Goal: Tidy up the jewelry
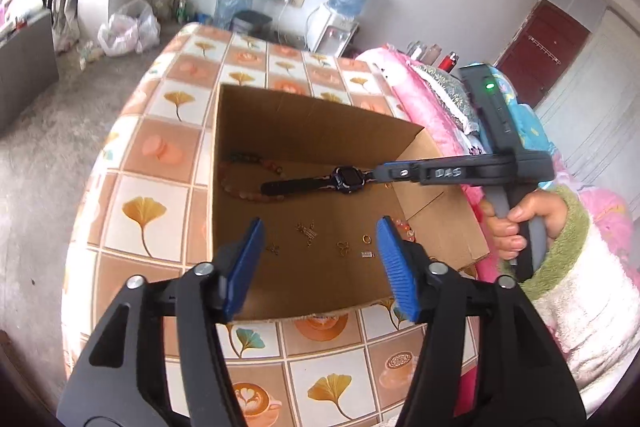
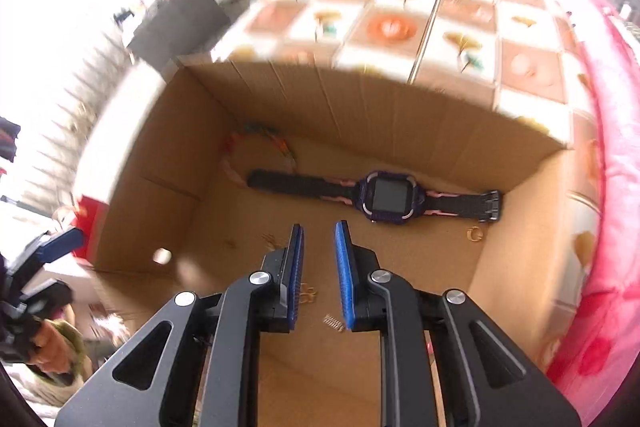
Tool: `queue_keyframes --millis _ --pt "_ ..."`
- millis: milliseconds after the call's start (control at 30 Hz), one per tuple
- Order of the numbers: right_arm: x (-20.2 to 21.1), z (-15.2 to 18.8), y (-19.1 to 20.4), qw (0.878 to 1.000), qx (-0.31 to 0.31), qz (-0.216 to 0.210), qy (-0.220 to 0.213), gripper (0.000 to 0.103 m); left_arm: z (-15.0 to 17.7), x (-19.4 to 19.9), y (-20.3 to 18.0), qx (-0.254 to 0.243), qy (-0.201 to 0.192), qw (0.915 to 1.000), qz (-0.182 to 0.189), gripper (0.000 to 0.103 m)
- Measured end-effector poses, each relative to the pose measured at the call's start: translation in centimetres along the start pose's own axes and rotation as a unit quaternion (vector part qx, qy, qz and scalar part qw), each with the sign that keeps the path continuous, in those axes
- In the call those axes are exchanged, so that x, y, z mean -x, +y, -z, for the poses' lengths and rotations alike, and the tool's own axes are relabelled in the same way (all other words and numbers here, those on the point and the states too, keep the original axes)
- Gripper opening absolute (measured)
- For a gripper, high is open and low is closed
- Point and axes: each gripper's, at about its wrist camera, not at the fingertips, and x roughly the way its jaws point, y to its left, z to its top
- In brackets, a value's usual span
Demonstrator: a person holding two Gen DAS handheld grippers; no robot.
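Tilting down over the box point(image 1: 316, 131), left tongs point(image 1: 320, 227) gape empty; right tongs point(image 2: 319, 227) seemingly narrow, empty.

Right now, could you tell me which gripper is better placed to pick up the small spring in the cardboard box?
Right. The right gripper hangs inside the cardboard box, with the spring just below its empty, narrowly parted jaws. The left gripper, wide open, sits back over the near wall.

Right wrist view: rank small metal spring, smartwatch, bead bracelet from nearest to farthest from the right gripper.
From the right gripper:
1. Small metal spring, on the box floor just beneath the fingers.
2. Smartwatch, lying flat ahead, slightly right.
3. Bead bracelet, far left corner of the cardboard box.
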Motion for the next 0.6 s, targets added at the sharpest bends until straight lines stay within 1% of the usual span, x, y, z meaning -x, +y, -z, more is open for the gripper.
queue_keyframes --millis 33,67,100,167,200,267,300,367,400,433,467,500,533,567,600 --pt "1.6 0.5 0.2 1.000 -0.002 -0.006 -0.021 0.017 0.2 0.6 -0.3 -0.007 -0.010 0.9999 -0.006 0.063" --pt "3.0 1.1 0.3 0.999 -0.002 -0.008 -0.039 0.020 0.4 1.0 -0.6 -0.011 -0.018 0.9997 -0.009 0.066" --pt "4.4 1.8 0.4 0.998 -0.003 -0.009 -0.060 0.026 0.7 1.6 -0.8 -0.017 -0.027 0.9994 -0.009 0.070" --pt "6.9 3.4 0.2 0.995 -0.008 -0.004 -0.103 0.032 1.1 2.1 -0.9 -0.026 -0.046 0.9985 -0.018 0.073" --pt "7.8 4.2 -0.1 0.993 -0.013 0.005 -0.120 0.034 1.3 2.0 -0.8 -0.030 -0.051 0.9978 -0.031 0.077" --pt "9.0 6.2 -1.7 0.988 -0.042 0.029 -0.147 0.035 1.6 1.3 0.0 -0.024 -0.052 0.9963 -0.063 0.078" --pt "9.4 7.3 -2.9 0.985 -0.067 0.036 -0.155 0.035 1.7 0.8 0.5 -0.016 -0.049 0.9958 -0.075 0.078" --pt "9.3 9.2 -5.4 0.980 -0.114 0.040 -0.155 0.035 1.7 -0.6 1.9 0.009 -0.030 0.9960 -0.084 0.078" --pt "8.7 10.1 -6.8 0.979 -0.142 0.038 -0.143 0.035 1.8 -1.3 2.5 0.025 -0.019 0.9959 -0.085 0.078" --pt "7.8 10.7 -7.5 0.979 -0.159 0.028 -0.126 0.035 1.8 -2.0 3.0 0.038 -0.007 0.9961 -0.079 0.078" --pt "6.6 11.4 -8.3 0.979 -0.175 0.008 -0.103 0.035 2.0 -2.7 3.3 0.044 0.006 0.9965 -0.070 0.078" --pt "5.5 11.9 -8.8 0.979 -0.187 -0.012 -0.081 0.035 2.1 -3.4 3.6 0.055 0.020 0.9966 -0.058 0.078" --pt "4.5 12.5 -8.8 0.979 -0.193 -0.032 -0.062 0.037 2.2 -3.9 3.7 0.066 0.031 0.9966 -0.038 0.079" --pt "4.2 12.9 -8.6 0.979 -0.191 -0.031 -0.061 0.039 2.4 -4.1 3.7 0.071 0.032 0.9964 -0.034 0.080" --pt "4.3 13.1 -8.2 0.981 -0.180 -0.021 -0.066 0.039 2.8 -4.1 3.5 0.070 0.031 0.9964 -0.037 0.080"
